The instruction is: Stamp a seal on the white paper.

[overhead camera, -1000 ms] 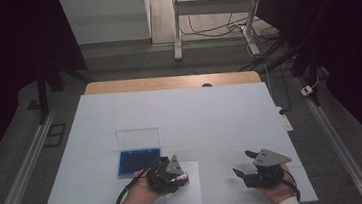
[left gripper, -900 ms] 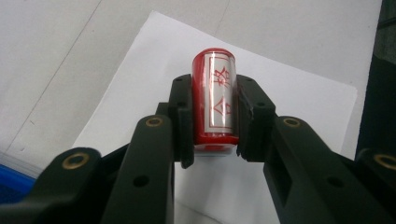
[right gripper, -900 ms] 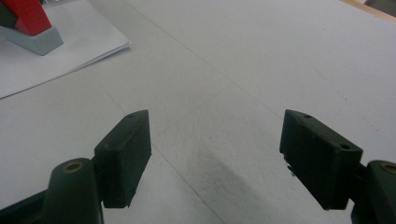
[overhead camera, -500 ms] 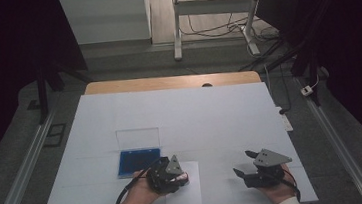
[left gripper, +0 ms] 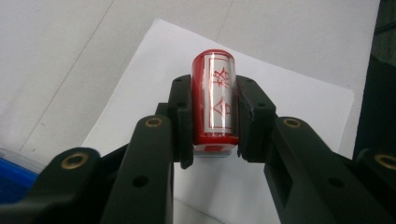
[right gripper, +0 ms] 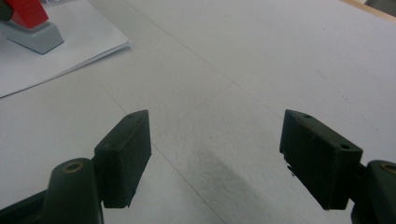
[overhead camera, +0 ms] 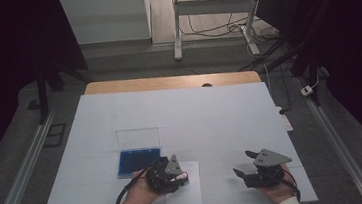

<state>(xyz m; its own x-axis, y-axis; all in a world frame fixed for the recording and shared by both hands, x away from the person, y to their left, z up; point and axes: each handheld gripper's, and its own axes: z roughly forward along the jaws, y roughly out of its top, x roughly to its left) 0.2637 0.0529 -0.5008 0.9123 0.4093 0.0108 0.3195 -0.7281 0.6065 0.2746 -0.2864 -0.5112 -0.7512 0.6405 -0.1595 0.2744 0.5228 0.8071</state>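
A red stamp with a clear label of red characters and a grey base sits between the jaws of my left gripper, which is shut on it. The stamp stands on a white sheet of paper. In the high view the left gripper is over the paper near the table's front edge. My right gripper is open over bare table, with nothing between its fingers; the high view shows it at the front right. The stamp's red body and grey base show at the right gripper view's top left.
A blue ink pad with its clear lid raised behind it lies just left of the paper. The table is covered in white, with a wooden strip at its far edge. Table legs and cables stand beyond.
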